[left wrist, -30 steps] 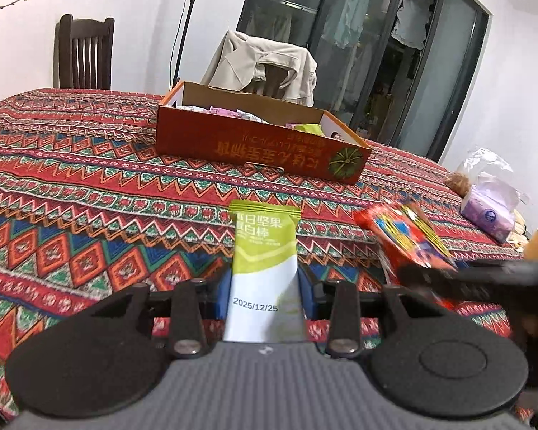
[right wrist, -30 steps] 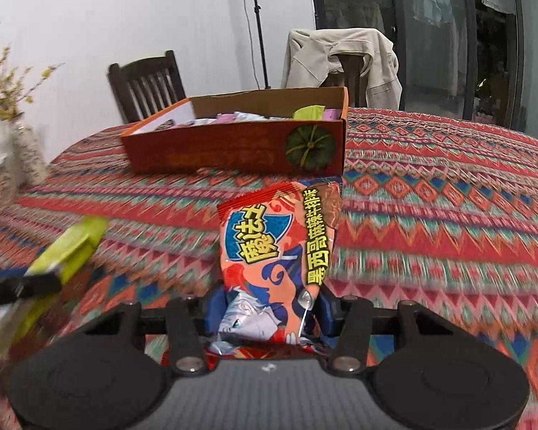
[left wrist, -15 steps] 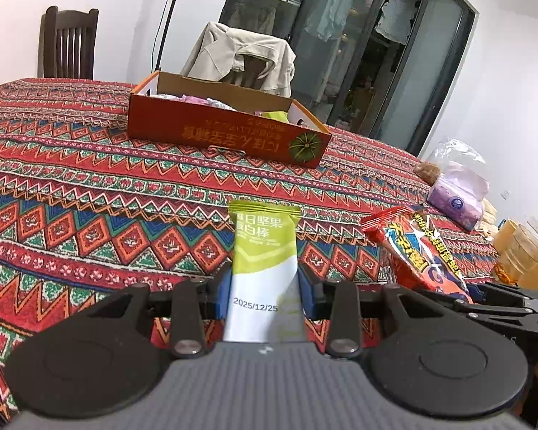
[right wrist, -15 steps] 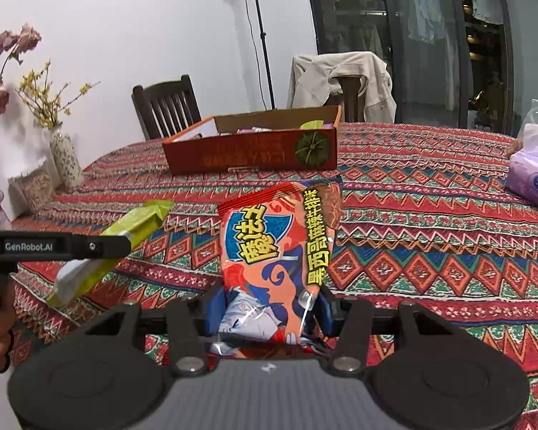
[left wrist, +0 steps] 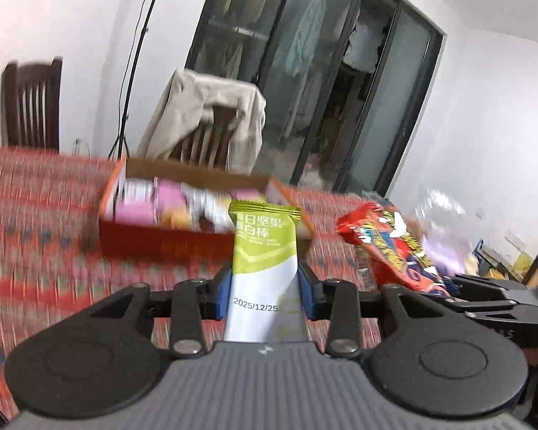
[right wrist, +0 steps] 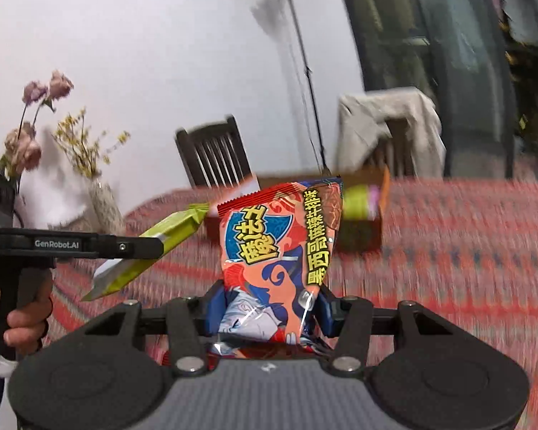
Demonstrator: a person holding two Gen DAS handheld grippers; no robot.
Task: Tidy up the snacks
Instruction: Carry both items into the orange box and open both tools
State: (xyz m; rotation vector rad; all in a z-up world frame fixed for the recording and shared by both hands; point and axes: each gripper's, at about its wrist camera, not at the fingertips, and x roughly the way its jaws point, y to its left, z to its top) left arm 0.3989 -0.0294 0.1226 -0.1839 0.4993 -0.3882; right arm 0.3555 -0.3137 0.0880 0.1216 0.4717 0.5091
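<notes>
The patterned tablecloth (left wrist: 43,215) fills the lower scene, a red blur. On it sits the landmark, the open orange cardboard box (left wrist: 161,240), already stocked with pink and white packets. Behind the box stands a chair draped in a beige jacket (left wrist: 211,114), and a dark wooden chair (left wrist: 32,107) stands off to the box's left.

Both snacks are in the air on the near side of the box. The red chip bag (right wrist: 279,261) stands upright in the right gripper (right wrist: 269,313), blue pads pinching its crumpled lower end, so the printed face rides forward and the bulk hangs clear of the table. Beside it, the green and white nut bar (left wrist: 263,268) sits lengthwise in the left gripper (left wrist: 263,292), fingers clamped on its flat sides near the date stamp. A grip low on each wrapper looks chosen so that the free end can go into the box first.

Against a second ago, both hands have climbed: the box now shows its contents from above where before only its front wall faced the left camera. The grips haven't changed. Next comes the drop into the box, I'd judge.
</notes>
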